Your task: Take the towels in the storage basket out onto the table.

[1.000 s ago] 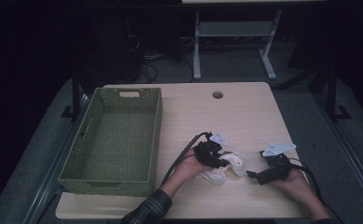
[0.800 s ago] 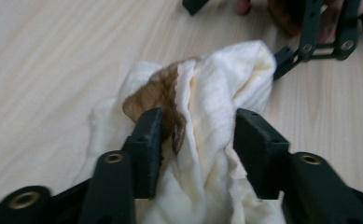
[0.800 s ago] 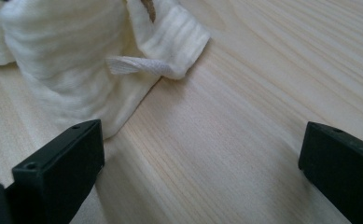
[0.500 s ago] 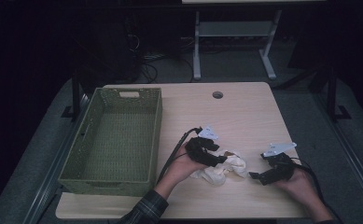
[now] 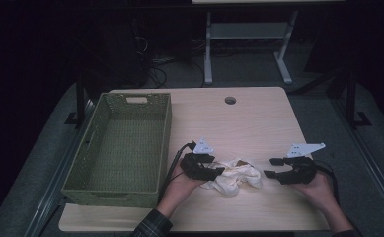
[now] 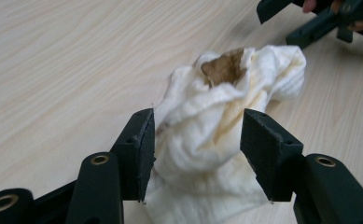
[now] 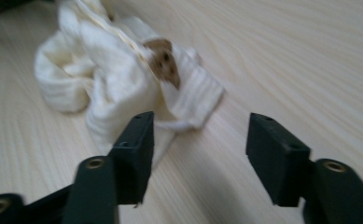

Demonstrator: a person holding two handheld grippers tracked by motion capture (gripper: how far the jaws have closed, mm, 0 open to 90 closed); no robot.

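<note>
A green basket (image 5: pixel 118 143) stands empty at the table's (image 5: pixel 258 123) left. Just right of it, the left gripper (image 5: pixel 218 172) reaches into a crumpled white cloth (image 5: pixel 236 175) with a brown stain, its jaws set wide with a fold of the cloth between them, not yet pinched. The cloth lies bunched between both tools, its longer line running from one toward the other. Right of the cloth, the right gripper (image 5: pixel 272 168) points back at it with jaws wide and empty, slightly apart from its edge. The left looks nearer a grasp.
</note>
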